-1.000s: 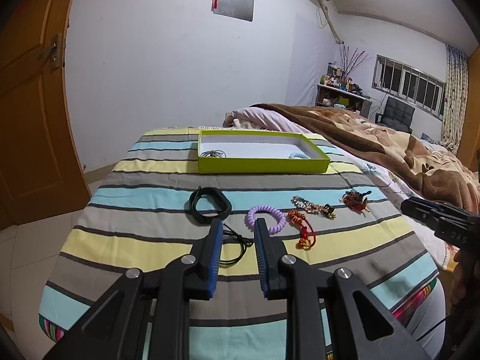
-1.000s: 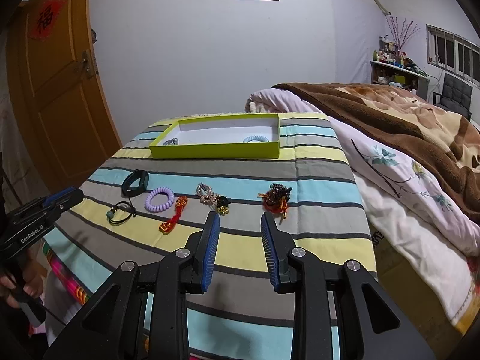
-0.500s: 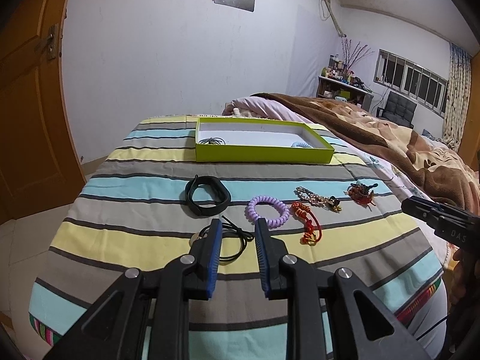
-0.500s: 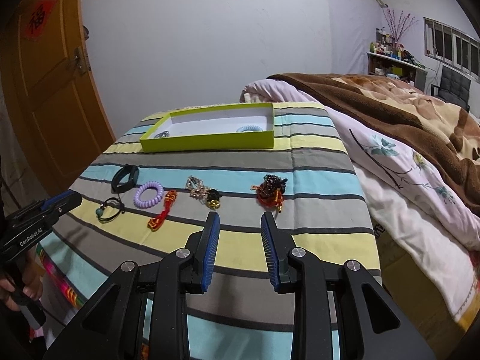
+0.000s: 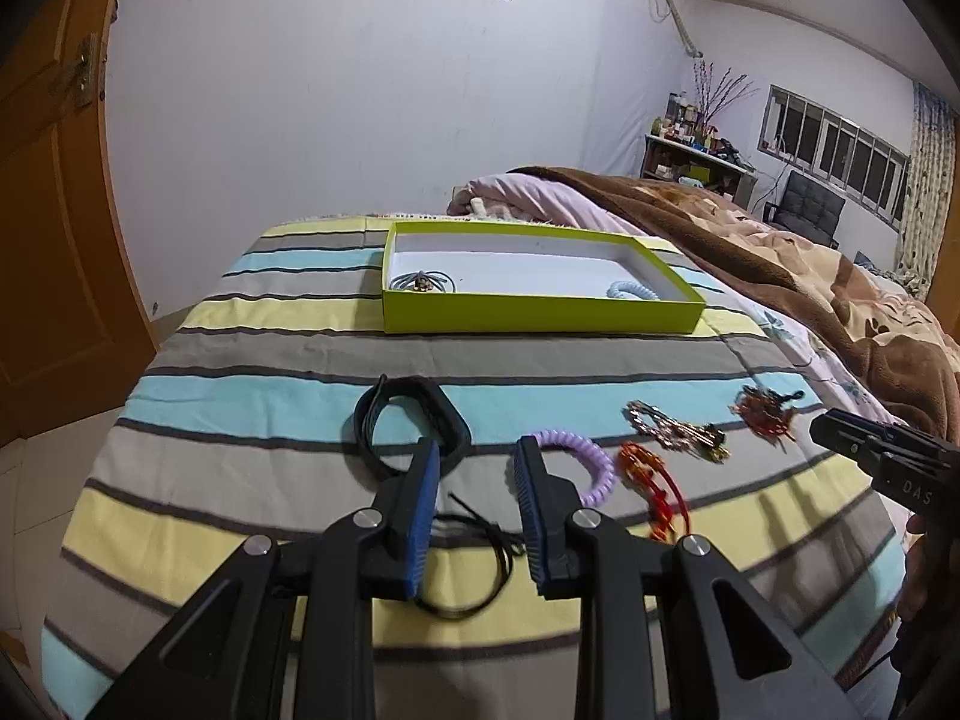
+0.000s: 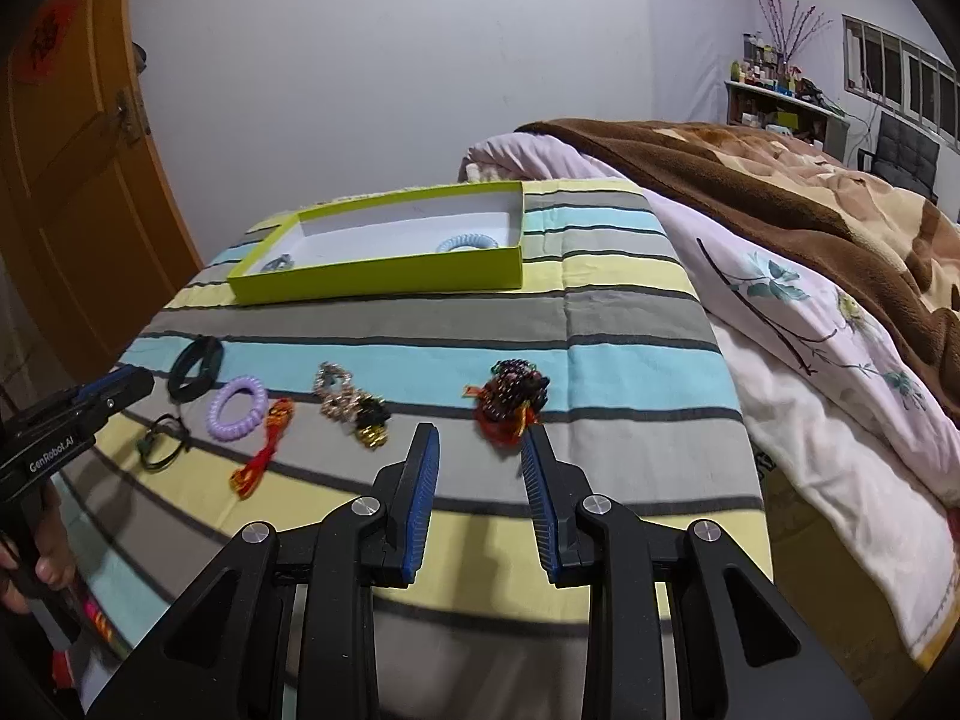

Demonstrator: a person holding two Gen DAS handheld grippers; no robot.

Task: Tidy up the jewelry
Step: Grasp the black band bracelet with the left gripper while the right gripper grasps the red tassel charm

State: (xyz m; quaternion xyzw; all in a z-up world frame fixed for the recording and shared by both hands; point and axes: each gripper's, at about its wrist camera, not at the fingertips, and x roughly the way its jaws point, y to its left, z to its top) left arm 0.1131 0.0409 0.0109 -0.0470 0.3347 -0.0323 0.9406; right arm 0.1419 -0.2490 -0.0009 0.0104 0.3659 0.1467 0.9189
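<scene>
I see the striped cloth-covered table (image 5: 252, 324) with the shallow lime-green cardboard box (image 5: 540, 313) at its far edge; inside lie a grey cord piece (image 5: 420, 283) and a pale blue coil band (image 5: 630, 289). The loose jewelry sits in a row nearer me, well apart from the box.

My left gripper (image 5: 474, 462) is spread, empty, over the thin black cord loop (image 5: 480, 564), with the black rubber wristband (image 5: 408, 426) just beyond its left finger and the purple spiral hair tie (image 5: 585, 465) against its right one. I judge that closing here could catch two pieces, or drag the cord and snag it.

My right gripper (image 6: 480, 450) is also spread and empty, near the dark beaded bracelet with red tassel (image 6: 510, 402). Pinching the tassel alone could let the beads swing loose. The gold chain cluster (image 6: 351, 405) and red knotted cord (image 6: 267, 450) could tangle if swept.
</scene>
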